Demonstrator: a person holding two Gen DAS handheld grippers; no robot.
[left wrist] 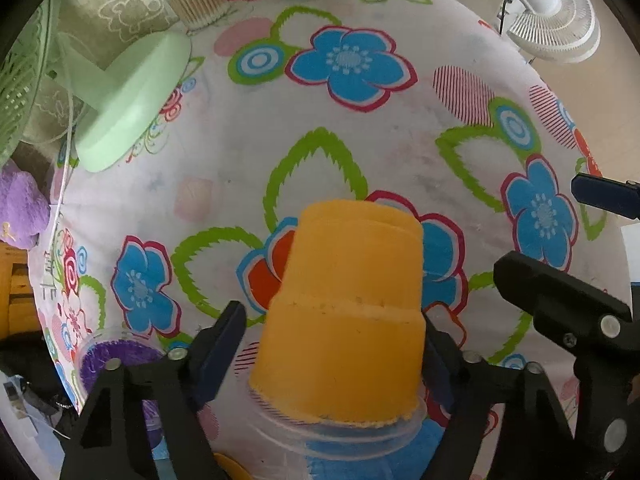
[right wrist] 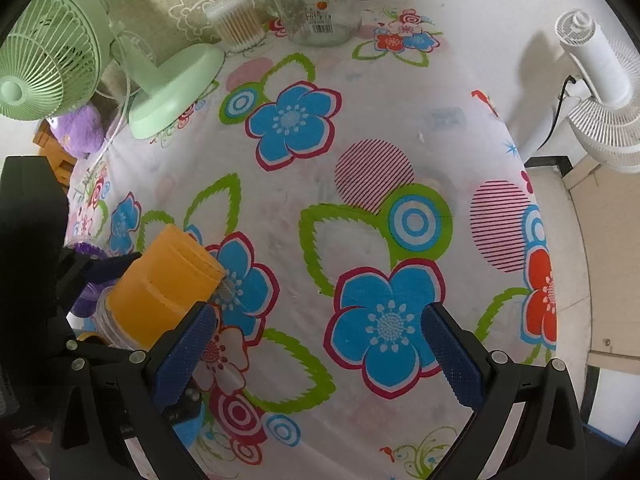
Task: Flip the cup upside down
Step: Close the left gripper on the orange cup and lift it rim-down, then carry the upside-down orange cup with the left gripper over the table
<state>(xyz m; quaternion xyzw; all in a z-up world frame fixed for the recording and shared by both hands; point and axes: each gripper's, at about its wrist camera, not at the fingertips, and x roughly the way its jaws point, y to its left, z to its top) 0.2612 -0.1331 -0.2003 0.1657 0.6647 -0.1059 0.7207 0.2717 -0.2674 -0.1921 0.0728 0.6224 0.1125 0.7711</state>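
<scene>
Left gripper (left wrist: 334,344), lower centre of left wrist view: fingers either side of orange cup (left wrist: 344,312). Right finger touching cup wall, left finger (left wrist: 218,344) with a visible gap, so not clamped; reads as apart.

Cup upside down: closed base toward upper frame, rim at the bottom sitting on a clear plastic lid or ring (left wrist: 352,432). Tilted a little. In right wrist view, same cup (right wrist: 168,292) at lower left, leaning, base pointing toward frame centre, clear ring (right wrist: 106,322) under its rim.

Right gripper (right wrist: 320,356), bottom centre of right wrist view: fingers wide apart, nothing between them, only the flowered tablecloth (right wrist: 360,200) on the table. Also visible in left wrist view as black body at right edge (left wrist: 560,304).

Upper left of both views: green desk fan (right wrist: 52,64), round base on the cloth. Next to it a clear tub of cotton swabs (right wrist: 238,24). Top centre: glass jar (right wrist: 316,4) with a white barcode label; print too small and blurred to read. Upper right: white fan (right wrist: 600,92), off the table.

Purple plush (right wrist: 80,130) at left edge below the green fan. Purple item under clear cover (left wrist: 116,356) at lower left in left wrist view, just beside the left finger.
</scene>
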